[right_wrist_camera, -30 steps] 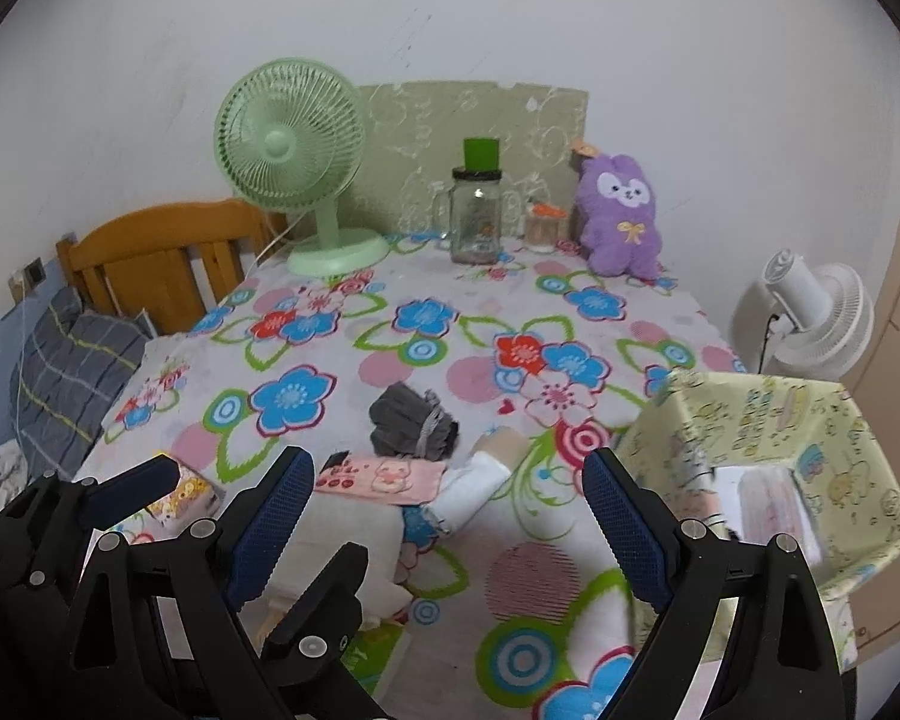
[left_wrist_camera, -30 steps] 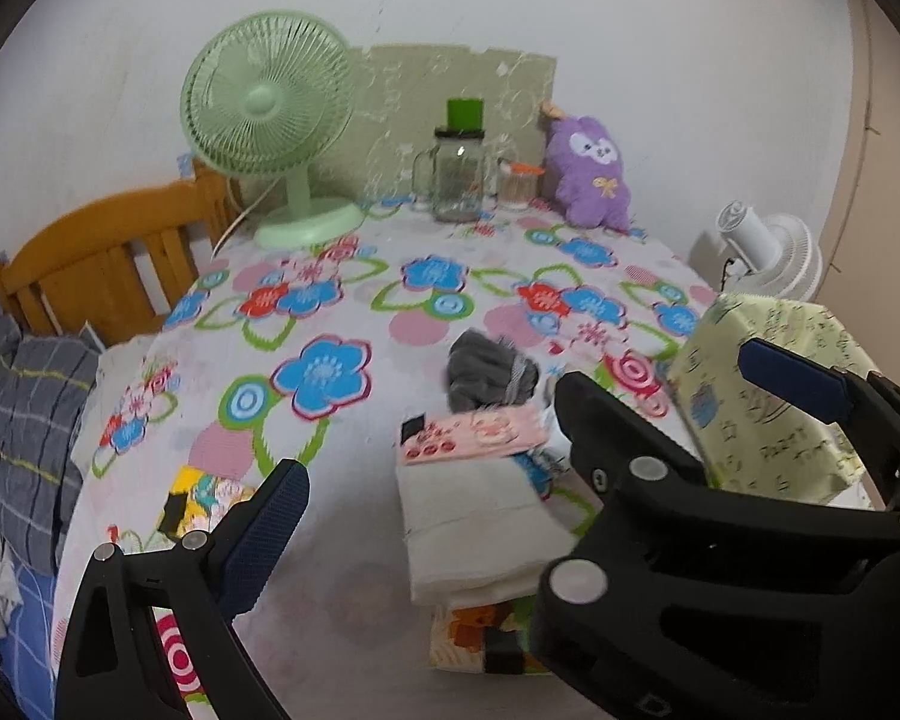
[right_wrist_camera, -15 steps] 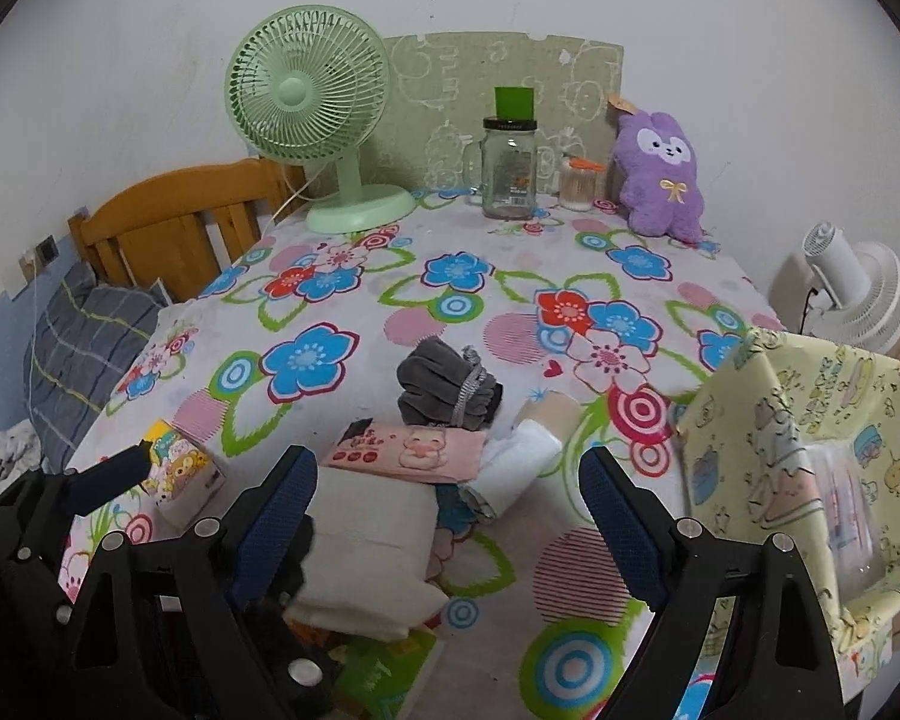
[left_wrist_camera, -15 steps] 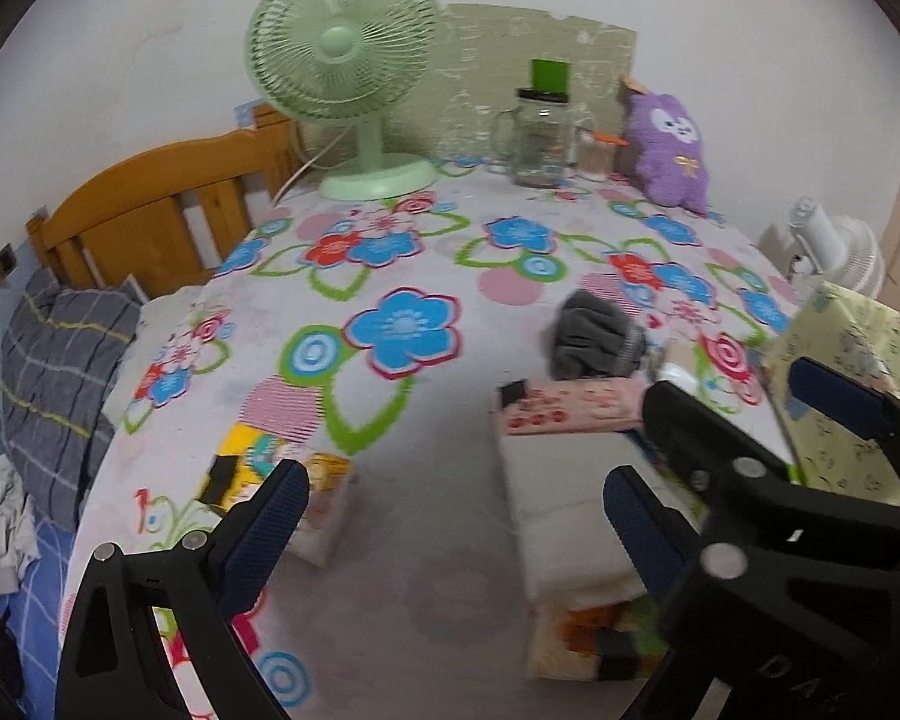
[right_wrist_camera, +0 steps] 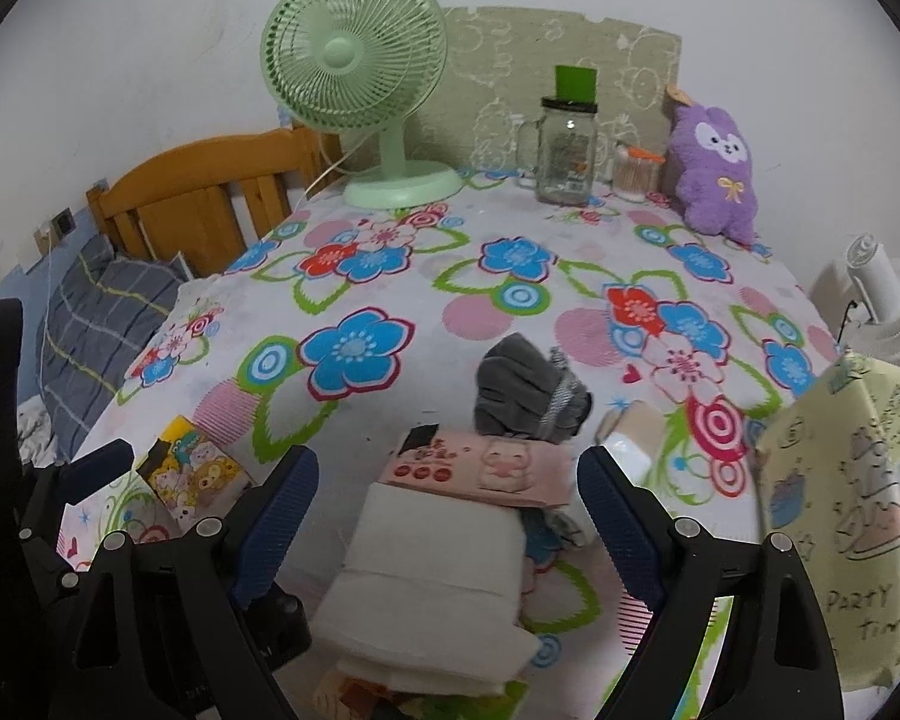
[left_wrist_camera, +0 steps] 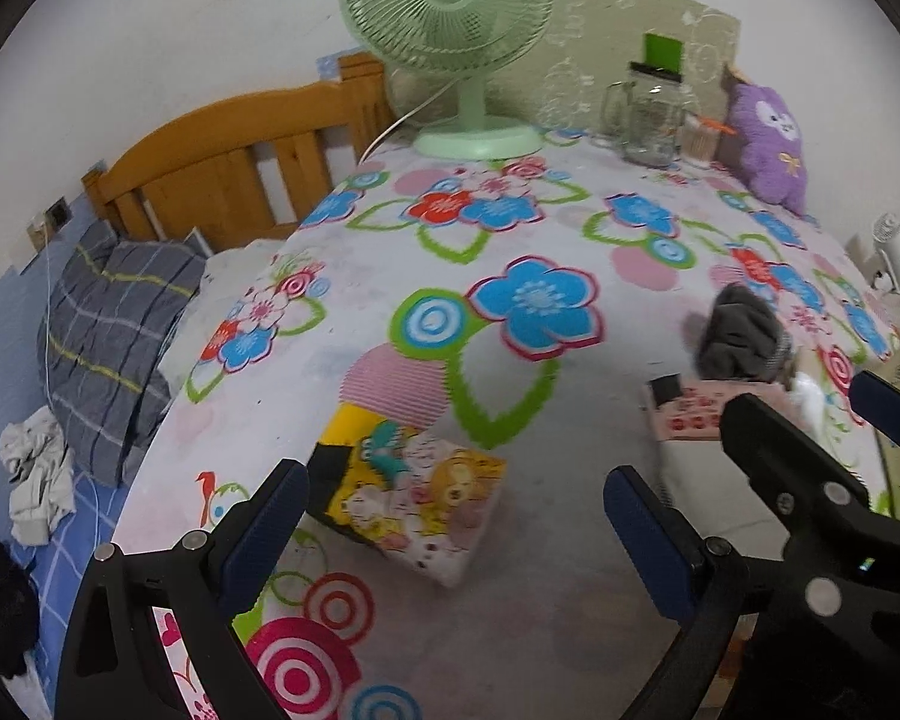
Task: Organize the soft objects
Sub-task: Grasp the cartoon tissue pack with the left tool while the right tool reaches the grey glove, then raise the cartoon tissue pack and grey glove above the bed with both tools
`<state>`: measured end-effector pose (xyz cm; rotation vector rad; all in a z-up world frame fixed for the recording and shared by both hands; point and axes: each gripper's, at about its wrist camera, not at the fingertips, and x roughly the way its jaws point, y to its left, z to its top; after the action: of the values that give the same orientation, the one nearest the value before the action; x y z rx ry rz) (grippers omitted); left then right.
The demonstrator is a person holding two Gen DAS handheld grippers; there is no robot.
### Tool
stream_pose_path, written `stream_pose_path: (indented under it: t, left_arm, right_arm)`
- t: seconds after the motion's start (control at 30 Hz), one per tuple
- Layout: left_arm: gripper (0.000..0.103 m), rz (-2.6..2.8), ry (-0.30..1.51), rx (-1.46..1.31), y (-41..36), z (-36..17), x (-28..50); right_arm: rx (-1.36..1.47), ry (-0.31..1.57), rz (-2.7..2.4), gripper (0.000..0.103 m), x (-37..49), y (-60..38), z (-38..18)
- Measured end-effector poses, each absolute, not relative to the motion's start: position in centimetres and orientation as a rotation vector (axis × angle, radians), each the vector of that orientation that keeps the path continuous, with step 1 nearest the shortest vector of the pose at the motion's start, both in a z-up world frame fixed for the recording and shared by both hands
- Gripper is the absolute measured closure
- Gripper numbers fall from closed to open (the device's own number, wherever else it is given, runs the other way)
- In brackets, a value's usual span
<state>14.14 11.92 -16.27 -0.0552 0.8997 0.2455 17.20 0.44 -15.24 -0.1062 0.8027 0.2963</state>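
We see both grippers poised over a table spread with a flowered cloth [right_wrist_camera: 390,276]. The left gripper [left_wrist_camera: 456,498] stands wide apart with nothing pressed between its blue pads; framed between them lies a yellow tissue pack [left_wrist_camera: 414,498] printed with cartoon animals, flat on the cloth near the table's left edge. The right gripper [right_wrist_camera: 447,480] is also spread wide and holds nothing — between its fingers we look down on a white folded cloth stack [right_wrist_camera: 438,576] at the near edge of the table. A pink tissue pack [right_wrist_camera: 480,468] rests on the far end of that stack, and just beyond it sits a grey bundled cloth [right_wrist_camera: 522,390]. A small white roll [right_wrist_camera: 627,441] lies just right of the pink pack.

At the right edge stands a pale yellow fabric bin [right_wrist_camera: 840,510] with cartoon prints, close beside the stack.

Along the far side of the table — against the wall — we find a green desk fan [right_wrist_camera: 360,84], a glass jar [right_wrist_camera: 567,150] with a green lid, and a purple plush toy [right_wrist_camera: 714,174]. A wooden headboard [left_wrist_camera: 240,162] and a grey plaid pillow [left_wrist_camera: 108,336] sit to the left, off the table. A white fan [right_wrist_camera: 882,300] stands at far right.
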Motion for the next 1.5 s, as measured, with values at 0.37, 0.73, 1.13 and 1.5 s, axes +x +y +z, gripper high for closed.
stream_pose_path:
  t: [0.37,0.73,1.13,1.5]
  left_arm:
    - [0.004,0.287,0.910,-0.053,13.1,-18.0,15.0]
    - [0.004,0.333,0.928,-0.101,15.1,-18.2,15.1]
    - [0.020,0.220,0.945,-0.147,14.2,-18.8,15.5]
    - [0.020,0.116,0.907,-0.102,10.4,-17.3,17.5]
  right_arm:
    - [-0.142,0.842,0.304,0.013,18.0,2.1,-16.8]
    - [-0.145,0.848,0.313,0.013,18.7,3.1,-16.8]
    - [-0.175,0.867,0.295,0.013,19.0,3.5,-17.3]
    - [-0.129,0.859,0.217,0.013,20.8,0.7,-16.6]
